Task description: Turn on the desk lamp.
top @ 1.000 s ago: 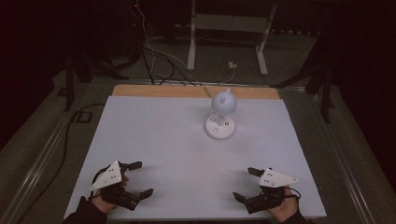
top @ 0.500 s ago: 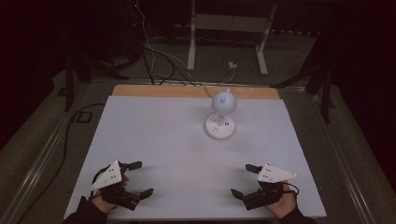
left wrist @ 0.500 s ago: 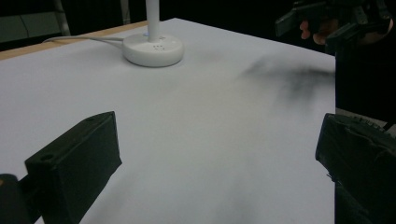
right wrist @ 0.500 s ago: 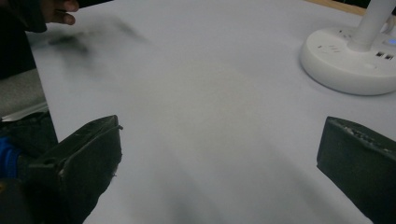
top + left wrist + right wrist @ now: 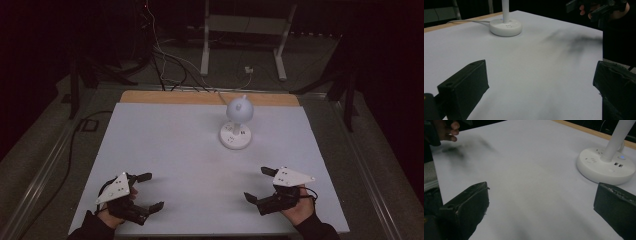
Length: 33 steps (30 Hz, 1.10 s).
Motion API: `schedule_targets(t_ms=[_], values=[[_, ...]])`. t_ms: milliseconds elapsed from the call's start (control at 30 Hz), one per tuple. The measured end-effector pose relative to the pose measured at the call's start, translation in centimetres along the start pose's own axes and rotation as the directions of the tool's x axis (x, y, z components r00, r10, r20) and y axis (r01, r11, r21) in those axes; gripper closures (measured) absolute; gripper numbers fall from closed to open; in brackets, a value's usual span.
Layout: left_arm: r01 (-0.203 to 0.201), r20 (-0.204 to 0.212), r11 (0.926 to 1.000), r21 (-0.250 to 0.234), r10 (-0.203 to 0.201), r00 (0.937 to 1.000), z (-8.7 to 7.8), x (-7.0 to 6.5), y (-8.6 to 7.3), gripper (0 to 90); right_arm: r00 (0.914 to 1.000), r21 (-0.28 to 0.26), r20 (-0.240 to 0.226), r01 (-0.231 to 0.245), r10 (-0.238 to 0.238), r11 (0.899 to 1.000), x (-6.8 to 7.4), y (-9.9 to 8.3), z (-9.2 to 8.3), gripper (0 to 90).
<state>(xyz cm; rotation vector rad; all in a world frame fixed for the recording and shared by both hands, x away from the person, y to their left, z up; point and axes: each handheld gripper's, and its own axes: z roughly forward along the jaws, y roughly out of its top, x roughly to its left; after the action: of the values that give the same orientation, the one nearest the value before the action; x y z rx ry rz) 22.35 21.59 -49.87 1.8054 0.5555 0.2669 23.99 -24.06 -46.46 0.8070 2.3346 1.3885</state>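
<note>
At the near edge of the white table (image 5: pixel 165 145), two grippers are held low over the surface, well apart from each other. The left gripper (image 5: pixel 147 191) is seen at the near left with its jaws spread wide and nothing between them. The right gripper (image 5: pixel 259 184) is seen at the near right, its jaws likewise spread wide and empty. In the left gripper view, bare tabletop is seen between the two black jaws; the same is seen in the right gripper view.

Farther off, a white desk lamp (image 5: pixel 236 121) is stood right of the table's centre, toward the far edge. Its round base (image 5: pixel 604 165) rests flat on the surface, with a stem rising to a rounded head (image 5: pixel 239 109). The lamp is located beyond both grippers, well apart from each, and nearer to the right one. A white cable (image 5: pixel 466 21) is run from the base toward the far wooden edge.
</note>
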Motion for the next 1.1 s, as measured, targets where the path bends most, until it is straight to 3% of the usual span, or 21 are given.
schedule_targets(t_ms=[1100], values=[[0.006,0.002,1.0,-0.004,-0.006,1.0,0.0,0.0,0.0,0.4,0.9989,-0.008,0.045,-0.013,0.014,1.0,-2.6,3.4,1.4,0.0]])
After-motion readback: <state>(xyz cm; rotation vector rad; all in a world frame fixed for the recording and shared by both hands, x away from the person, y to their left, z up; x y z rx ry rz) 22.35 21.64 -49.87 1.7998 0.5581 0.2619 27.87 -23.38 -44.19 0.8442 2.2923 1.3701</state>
